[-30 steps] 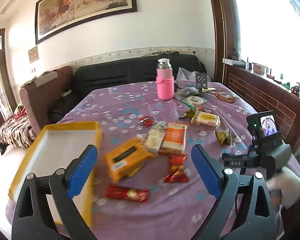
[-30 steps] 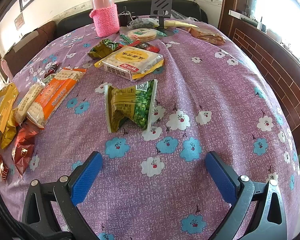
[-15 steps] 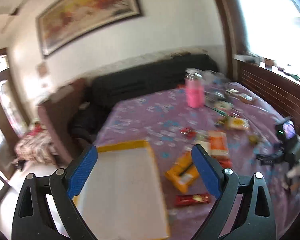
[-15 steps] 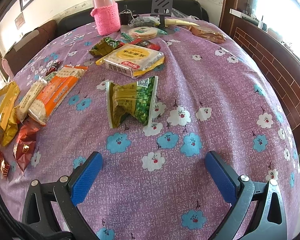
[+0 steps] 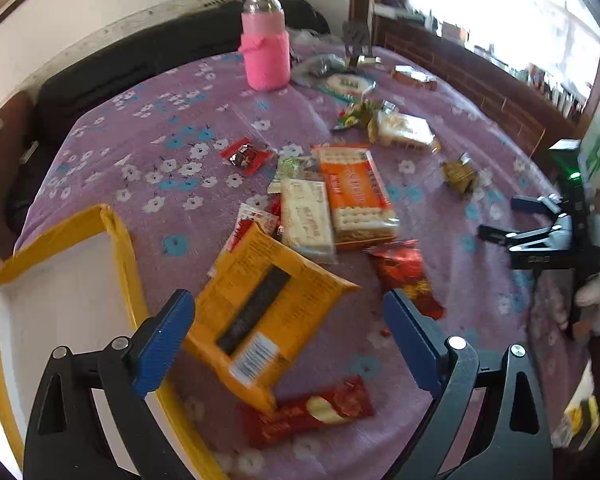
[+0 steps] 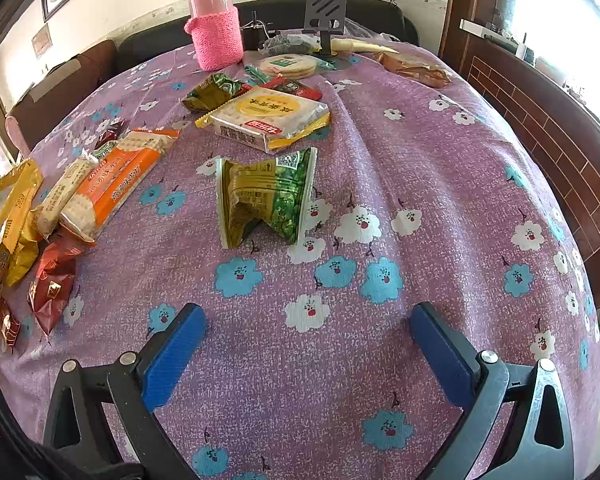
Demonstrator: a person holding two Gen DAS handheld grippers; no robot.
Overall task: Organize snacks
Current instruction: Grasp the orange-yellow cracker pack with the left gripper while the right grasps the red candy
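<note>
Snack packets lie scattered on a purple flowered tablecloth [image 6: 420,200]. My left gripper [image 5: 288,324] is open and empty, just above a yellow packet [image 5: 268,304] next to the yellow-rimmed box [image 5: 60,280]. A red bar [image 5: 308,412] lies below it. An orange cracker pack [image 5: 356,196] and a white pack [image 5: 306,216] lie beyond. My right gripper [image 6: 304,344] is open and empty, short of a green packet [image 6: 268,196]; it also shows in the left wrist view [image 5: 540,232]. A yellow cracker pack [image 6: 272,116] lies farther back.
A pink sleeved flask [image 6: 216,28] and a black phone stand [image 6: 326,12] stand at the table's far end with more packets. A dark sofa [image 5: 120,68] runs behind the table. A brick-patterned wall [image 6: 540,120] and window are at the right.
My left gripper swung left toward the box, then back and down close over the yellow packet. My right gripper has barely moved.
</note>
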